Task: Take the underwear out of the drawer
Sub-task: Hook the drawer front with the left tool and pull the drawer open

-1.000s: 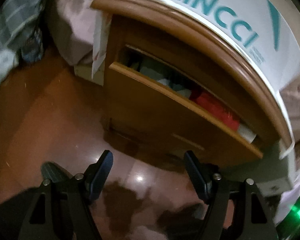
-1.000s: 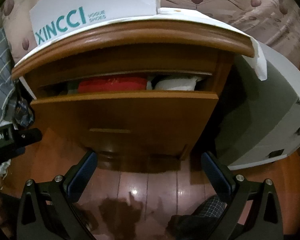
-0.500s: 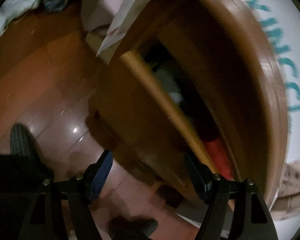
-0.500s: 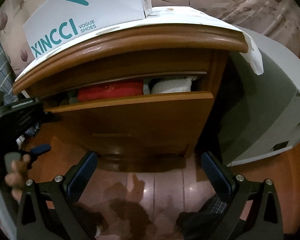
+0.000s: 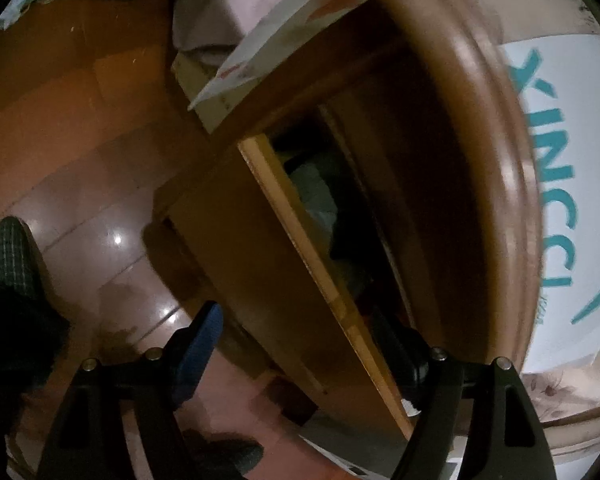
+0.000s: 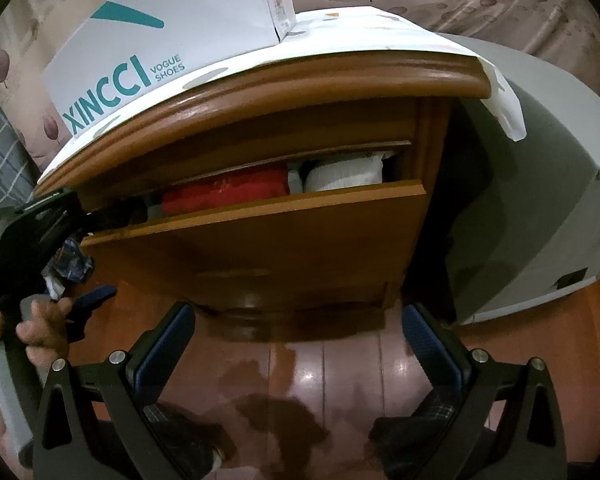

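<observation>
The wooden nightstand's top drawer [image 6: 260,236] is slightly open. Folded red underwear [image 6: 224,194] and a white piece [image 6: 344,174] lie inside, with a pale teal piece [image 5: 316,196] at the drawer's left end. My left gripper [image 5: 300,344] is open and straddles the drawer front's top edge at its left end: one finger is inside the drawer, the other outside. It also shows in the right wrist view [image 6: 96,256]. My right gripper [image 6: 300,344] is open and empty, low in front of the nightstand.
A white XINCCI shoe box [image 6: 168,44] sits on the nightstand top. A grey appliance [image 6: 540,200] stands right of the nightstand. A bed with plaid cloth [image 6: 0,164] is at the left. The floor [image 6: 320,372] is glossy wood.
My left gripper has moved in to the drawer's left end and rolled, so one finger is now inside the drawer gap. My right gripper has risen slightly and stays open.
</observation>
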The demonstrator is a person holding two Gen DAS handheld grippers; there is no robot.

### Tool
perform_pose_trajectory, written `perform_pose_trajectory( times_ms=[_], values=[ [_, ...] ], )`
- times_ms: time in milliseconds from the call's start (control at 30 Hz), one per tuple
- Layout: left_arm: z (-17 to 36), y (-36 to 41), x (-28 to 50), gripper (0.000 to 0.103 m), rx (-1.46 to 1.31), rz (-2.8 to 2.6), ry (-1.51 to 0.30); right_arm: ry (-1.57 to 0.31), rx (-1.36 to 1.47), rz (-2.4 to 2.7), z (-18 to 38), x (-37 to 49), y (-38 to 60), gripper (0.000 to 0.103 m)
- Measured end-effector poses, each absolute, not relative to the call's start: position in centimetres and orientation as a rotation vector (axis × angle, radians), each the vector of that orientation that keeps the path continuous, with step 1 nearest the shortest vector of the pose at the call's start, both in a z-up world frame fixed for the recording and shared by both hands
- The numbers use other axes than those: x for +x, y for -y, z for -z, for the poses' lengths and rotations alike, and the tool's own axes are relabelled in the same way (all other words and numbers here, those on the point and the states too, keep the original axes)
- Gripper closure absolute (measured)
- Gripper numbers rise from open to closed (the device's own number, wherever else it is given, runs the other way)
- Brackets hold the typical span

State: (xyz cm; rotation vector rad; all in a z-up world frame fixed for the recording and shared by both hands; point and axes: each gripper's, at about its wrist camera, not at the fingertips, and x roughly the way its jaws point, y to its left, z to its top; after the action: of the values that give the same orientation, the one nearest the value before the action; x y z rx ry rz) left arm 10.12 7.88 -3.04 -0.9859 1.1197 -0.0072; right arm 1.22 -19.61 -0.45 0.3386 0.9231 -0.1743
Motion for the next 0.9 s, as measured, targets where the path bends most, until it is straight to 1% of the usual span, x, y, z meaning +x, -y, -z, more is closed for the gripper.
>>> perform_pose_trajectory(
  times_ms=[33,100,367,467,567,667,800,900],
  values=[
    [3.5,-7.7,10.4,0.024,-0.994,0.004,-1.130,-0.922,0.337,0.175,0.4,1.2,19.6,0.000],
    [4.2,-7.8,11.0,0.020,-1.019,-0.008,-1.140,-0.920,0.338,0.177,0.3,1.2,19.7,0.000],
    [7.4,-7.9,13.1,0.017,-1.083,-0.062,-1.181,-0.921,0.347,0.179,0.2,1.4,19.9,0.000],
    [8.1,-7.7,13.5,0.011,-1.080,-0.089,-1.207,-0.921,0.346,0.183,0.1,1.4,20.0,0.000],
    [9.3,-7.6,13.9,0.009,-1.101,-0.096,-1.226,-0.920,0.343,0.186,0.1,1.4,20.1,0.000],
    [10.1,-7.8,14.2,0.004,-1.106,-0.113,-1.256,-0.915,0.340,0.192,-0.1,1.4,20.1,0.000],
    [10.5,-7.8,14.6,0.004,-1.021,-0.120,-1.242,-0.904,0.327,0.200,-0.4,1.3,20.2,0.000],
    [10.4,-8.2,14.2,0.004,-1.002,-0.130,-1.265,-0.896,0.318,0.208,-0.7,1.4,20.3,0.000]
  ],
)
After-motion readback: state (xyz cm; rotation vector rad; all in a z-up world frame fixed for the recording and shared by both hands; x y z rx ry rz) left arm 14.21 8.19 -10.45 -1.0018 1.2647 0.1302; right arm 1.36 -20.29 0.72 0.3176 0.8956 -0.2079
